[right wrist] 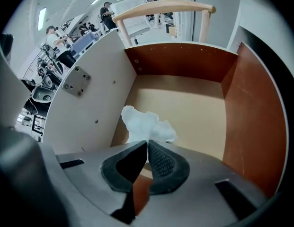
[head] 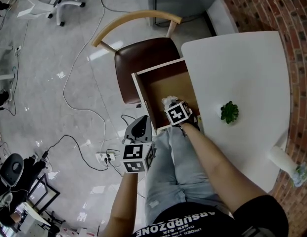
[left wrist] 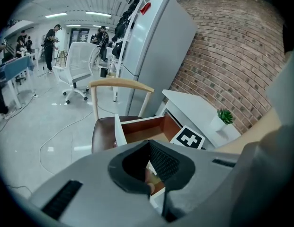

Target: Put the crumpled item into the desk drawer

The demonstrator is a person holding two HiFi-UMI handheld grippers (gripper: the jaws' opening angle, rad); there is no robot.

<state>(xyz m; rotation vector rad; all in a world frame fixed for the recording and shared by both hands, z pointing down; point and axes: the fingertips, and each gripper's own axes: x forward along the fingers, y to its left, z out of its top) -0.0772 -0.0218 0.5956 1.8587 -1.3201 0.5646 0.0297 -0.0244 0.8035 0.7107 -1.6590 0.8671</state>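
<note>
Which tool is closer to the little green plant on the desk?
Right. The right tool is over the open drawer, across a strip of desk from the plant; the left tool is farther off, outside the drawer.

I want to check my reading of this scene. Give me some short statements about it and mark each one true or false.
1. The desk drawer is open. True.
2. The right gripper is empty. False: its jaws are shut on the crumpled white paper, held above the drawer's floor.
3. A small green plant stands on the white desk. True.
4. The chair has a green seat. False: the seat is dark brown.
5. The left gripper holds the paper. False: nothing is between its jaws.
</note>
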